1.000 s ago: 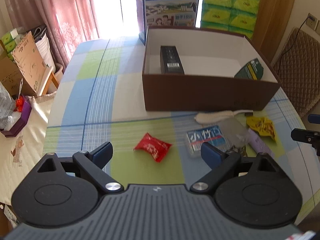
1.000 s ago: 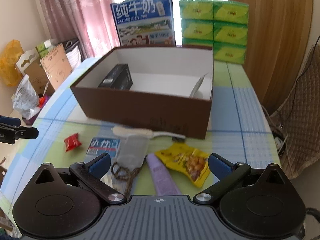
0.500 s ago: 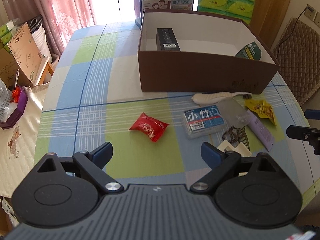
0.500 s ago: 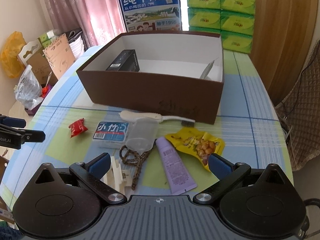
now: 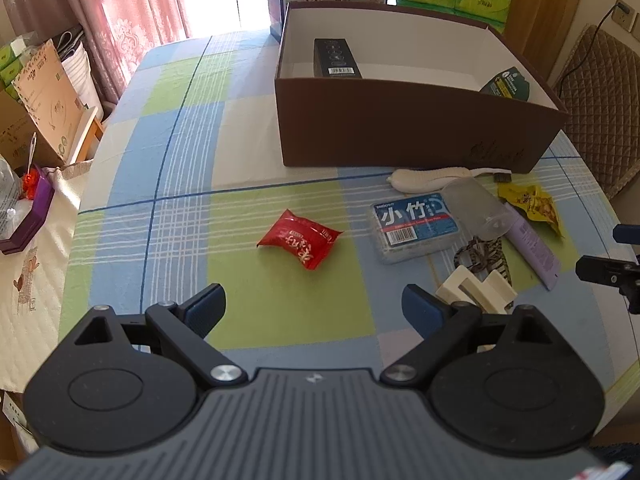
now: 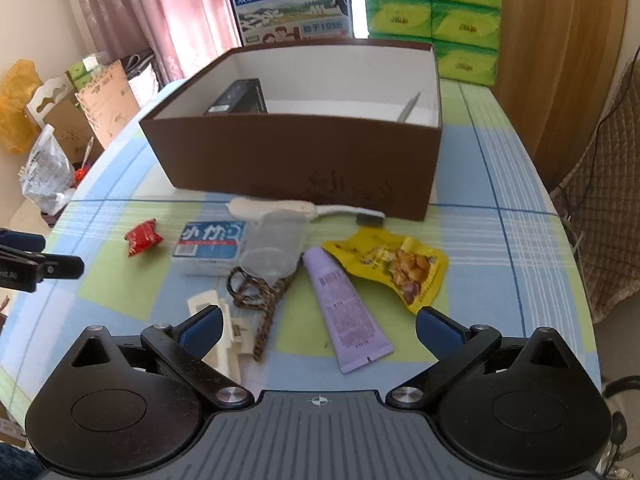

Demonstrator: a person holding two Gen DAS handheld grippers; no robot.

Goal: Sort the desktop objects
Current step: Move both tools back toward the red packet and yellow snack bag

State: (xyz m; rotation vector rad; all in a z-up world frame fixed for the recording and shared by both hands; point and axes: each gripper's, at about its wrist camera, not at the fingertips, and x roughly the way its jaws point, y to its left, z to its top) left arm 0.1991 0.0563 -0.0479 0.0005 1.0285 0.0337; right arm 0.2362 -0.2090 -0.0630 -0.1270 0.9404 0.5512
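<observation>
Your left gripper [image 5: 312, 306] hangs over the desk [image 5: 180, 152] with its blue-padded fingers [image 5: 206, 306] spread wide and empty; the red snack packet [image 5: 298, 238] lies at 12 o'clock just beyond them. Your right gripper [image 6: 318, 326] is equally wide and empty, its fingers [image 6: 438, 330] framing the purple tube [image 6: 344, 310], which points toward 11 o'clock.

Around the tube the clutter bunches together: a patterned cord [image 6: 260, 300] at 9 o'clock of it, a cream plastic piece [image 6: 216, 320] partly behind your right gripper's left finger, a clear plastic cup [image 6: 276, 248] on its side touching the cord and the tube's top, a blue-labelled box [image 6: 210, 244] beside the cup, and a yellow snack bag [image 6: 396, 266] at the tube's 2 o'clock. A white-handled brush [image 6: 296, 208] lies along the front wall of the brown box [image 6: 296, 160], at 12 o'clock of the pile.

Inside the brown box, a black carton [image 5: 334, 58] sits toward the left wall and a dark green packet [image 5: 506, 84] leans in the right corner.

The desk wears a checked cloth of blue, green and cream. Behind the box, at 12 o'clock, stand a milk carton case [image 6: 288, 4] and stacked green tissue packs [image 6: 432, 16]. Pink curtains [image 5: 120, 20] hang at 10 o'clock against a bright window, with cardboard boxes [image 5: 40, 100] and bags below. A quilted brown chair [image 5: 600, 92] stands at 2 o'clock beside wood panelling.
</observation>
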